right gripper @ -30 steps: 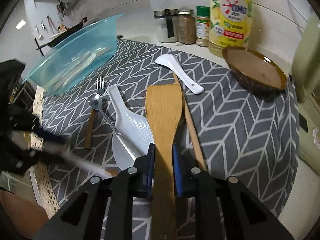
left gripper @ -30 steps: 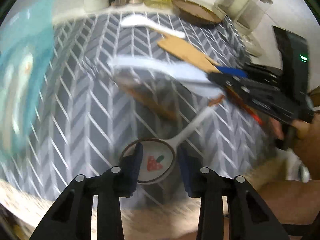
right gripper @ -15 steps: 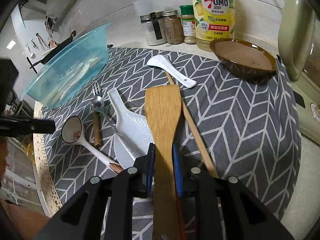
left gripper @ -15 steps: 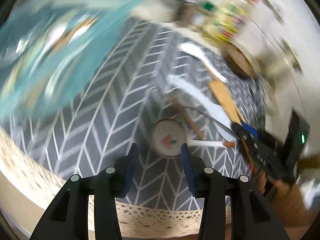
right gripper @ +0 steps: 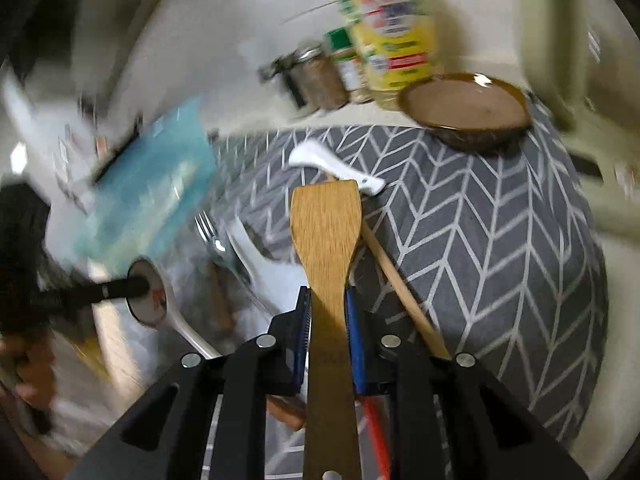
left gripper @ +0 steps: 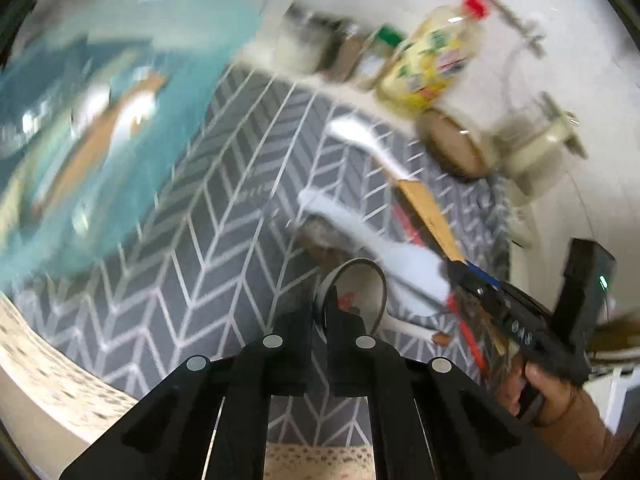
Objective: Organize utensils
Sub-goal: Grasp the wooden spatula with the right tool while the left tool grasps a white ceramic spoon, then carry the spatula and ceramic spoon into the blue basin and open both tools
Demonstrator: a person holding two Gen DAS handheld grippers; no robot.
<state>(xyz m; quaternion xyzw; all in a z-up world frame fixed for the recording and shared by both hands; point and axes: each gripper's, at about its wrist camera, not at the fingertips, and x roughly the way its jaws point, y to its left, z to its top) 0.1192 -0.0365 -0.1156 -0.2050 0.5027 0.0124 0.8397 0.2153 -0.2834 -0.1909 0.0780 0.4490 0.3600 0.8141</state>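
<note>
The left tool (left gripper: 320,322), its jaws having just been closing, is clamping the ladle's rim (left gripper: 352,292); the right tool (right gripper: 328,312) is gripping the wooden spatula (right gripper: 326,232) above the desk (right gripper: 500,248).

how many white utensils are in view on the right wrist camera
3: a small white ceramic spoon beyond the wooden spatula tip, a white rice paddle left of it, and a white ladle at far left. Blur may hide others.
</note>
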